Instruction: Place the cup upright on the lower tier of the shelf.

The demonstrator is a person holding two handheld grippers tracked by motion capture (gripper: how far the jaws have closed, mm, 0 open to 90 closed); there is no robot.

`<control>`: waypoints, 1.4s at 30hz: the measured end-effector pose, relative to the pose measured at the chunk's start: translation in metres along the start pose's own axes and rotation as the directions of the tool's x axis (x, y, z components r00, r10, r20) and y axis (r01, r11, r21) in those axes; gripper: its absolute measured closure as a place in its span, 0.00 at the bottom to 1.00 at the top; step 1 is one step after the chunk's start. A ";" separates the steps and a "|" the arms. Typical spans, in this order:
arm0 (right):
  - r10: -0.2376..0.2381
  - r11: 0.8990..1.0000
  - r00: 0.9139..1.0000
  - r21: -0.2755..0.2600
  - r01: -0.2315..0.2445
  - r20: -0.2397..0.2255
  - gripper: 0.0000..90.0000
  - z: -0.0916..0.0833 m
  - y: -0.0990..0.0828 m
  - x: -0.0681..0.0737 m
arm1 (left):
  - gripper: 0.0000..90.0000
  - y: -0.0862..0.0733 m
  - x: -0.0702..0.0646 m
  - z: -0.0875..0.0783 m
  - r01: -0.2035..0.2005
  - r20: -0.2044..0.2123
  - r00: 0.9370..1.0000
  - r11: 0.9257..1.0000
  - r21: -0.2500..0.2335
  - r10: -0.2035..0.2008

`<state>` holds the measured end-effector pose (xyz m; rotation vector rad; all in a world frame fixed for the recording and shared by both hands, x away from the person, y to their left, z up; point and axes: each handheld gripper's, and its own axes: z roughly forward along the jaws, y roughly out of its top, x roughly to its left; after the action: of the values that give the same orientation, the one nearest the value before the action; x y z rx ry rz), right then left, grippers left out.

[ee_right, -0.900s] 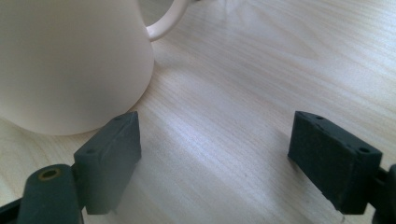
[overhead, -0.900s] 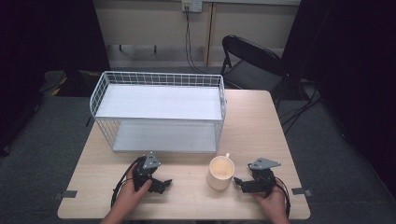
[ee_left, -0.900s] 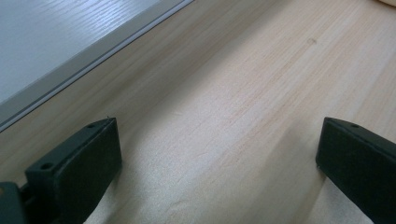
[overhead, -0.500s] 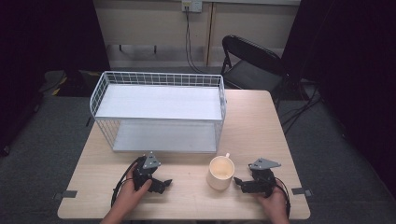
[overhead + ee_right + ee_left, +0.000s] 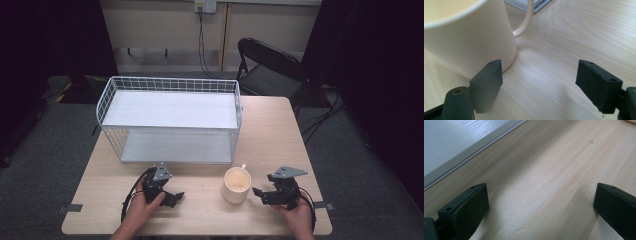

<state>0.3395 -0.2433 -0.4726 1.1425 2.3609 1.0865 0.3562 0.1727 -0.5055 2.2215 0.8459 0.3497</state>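
Observation:
A cream mug [image 5: 236,185] stands upright on the wooden table [image 5: 265,135], its handle turned toward the white wire rack [image 5: 170,110]. My right gripper [image 5: 258,193] lies low on the table just right of the mug, jaws open. In the right gripper view the mug [image 5: 469,37] rises just beyond the left jaw, apart from it, and its handle [image 5: 527,21] curves behind; my right gripper [image 5: 539,71] has only bare wood between its jaws. My left gripper [image 5: 176,196] rests left of the mug, open. The left gripper view has my left gripper [image 5: 540,193] spread wide over bare table.
The wire rack has two white shelves and takes up the table's middle and back. Its lower shelf edge [image 5: 461,150] lies close ahead of the left gripper. A black folding chair [image 5: 272,67] stands behind the table. Tape marks [image 5: 72,208] sit at the front corners.

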 end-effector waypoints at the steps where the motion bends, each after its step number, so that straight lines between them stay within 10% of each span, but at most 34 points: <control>1: 0.007 1.000 1.000 -0.005 -0.007 -0.004 0.23 -0.002 0.001 0.000 | 0.00 0.000 0.000 0.000 0.000 0.000 1.000 1.000 0.000 0.000; 42: -0.034 0.997 0.993 -0.077 0.025 -0.110 0.28 -0.030 0.076 0.022 | 0.00 0.000 0.000 0.000 0.000 0.000 1.000 1.000 0.000 0.000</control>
<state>0.3495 -0.2113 -0.3947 1.0430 2.3897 1.2481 0.3562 0.1727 -0.5055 2.2220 0.8459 0.3499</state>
